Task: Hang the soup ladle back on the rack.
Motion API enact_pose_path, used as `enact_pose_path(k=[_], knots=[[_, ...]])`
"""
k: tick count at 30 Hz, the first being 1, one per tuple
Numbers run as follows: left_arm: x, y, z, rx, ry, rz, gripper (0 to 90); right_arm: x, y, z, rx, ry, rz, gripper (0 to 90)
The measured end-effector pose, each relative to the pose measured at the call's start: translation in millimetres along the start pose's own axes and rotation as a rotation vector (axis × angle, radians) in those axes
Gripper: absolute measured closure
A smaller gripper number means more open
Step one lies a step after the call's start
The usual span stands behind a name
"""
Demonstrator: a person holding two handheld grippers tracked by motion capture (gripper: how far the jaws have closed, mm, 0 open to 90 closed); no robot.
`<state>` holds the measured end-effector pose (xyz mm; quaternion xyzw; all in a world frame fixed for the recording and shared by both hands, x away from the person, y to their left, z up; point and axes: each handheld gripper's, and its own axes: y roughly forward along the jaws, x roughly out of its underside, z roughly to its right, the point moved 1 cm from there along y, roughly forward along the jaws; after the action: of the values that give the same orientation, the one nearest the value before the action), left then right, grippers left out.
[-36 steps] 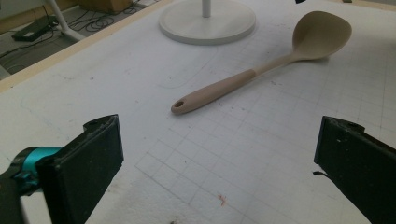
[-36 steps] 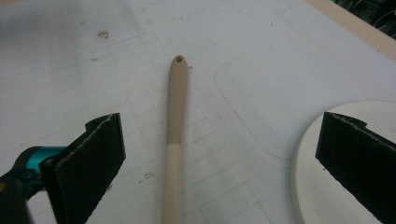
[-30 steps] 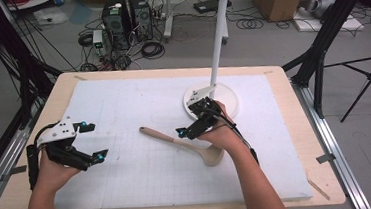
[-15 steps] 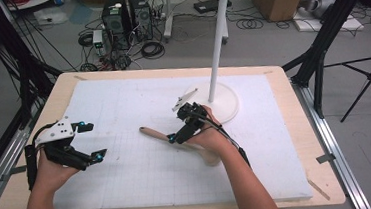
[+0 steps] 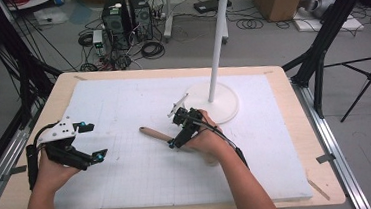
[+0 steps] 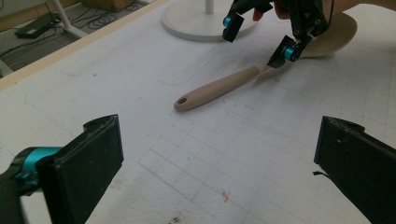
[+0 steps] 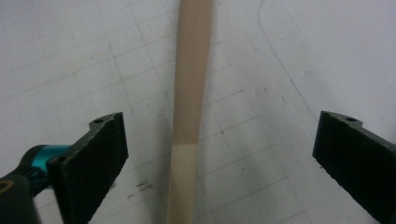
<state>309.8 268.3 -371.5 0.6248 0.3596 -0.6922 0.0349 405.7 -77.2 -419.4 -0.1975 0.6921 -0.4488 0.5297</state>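
White gridded mat [image 5: 123, 104] on a wooden table, cables lying behind.
The right gripper [image 5: 179, 130] is hovering with jaws spread astride the wooden spoon [image 5: 157, 135] lying mid-mat near the stand base [image 5: 226, 104]; the left gripper [image 5: 88, 141] is waiting spread, well apart.

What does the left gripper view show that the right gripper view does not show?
The left gripper view alone gives the spoon's handle end with its hole, part of its bowl, the white stand base, and the right gripper open over the handle. The right gripper view alone gives a close look down at the handle, lying between its open jaws, untouched. Both share the spoon and the white gridded mat.
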Motion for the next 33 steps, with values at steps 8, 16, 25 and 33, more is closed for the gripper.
enact_pose_path(k=[8, 16, 25, 33], knots=[[0.5, -0.6, -0.6, 0.001, -0.002, 0.0, 1.7, 0.2, 3.3, 0.4, 0.003, -0.01, -0.044, 13.8], [0.6, -1.8, -1.1, -0.001, 0.0, 0.0, 1.7, -0.4, 5.8, 0.8, 0.0, 0.003, -0.082, 28.1], [0.2, -2.7, -0.9, -0.004, 0.001, 0.003, 1.7, -0.9, 9.6, -3.3, -0.008, -0.025, -0.113, 36.2], [0.1, -3.4, -0.9, -0.006, -0.001, 0.007, 1.7, -1.2, 8.8, -5.3, -0.02, -0.051, -0.121, 47.4]])
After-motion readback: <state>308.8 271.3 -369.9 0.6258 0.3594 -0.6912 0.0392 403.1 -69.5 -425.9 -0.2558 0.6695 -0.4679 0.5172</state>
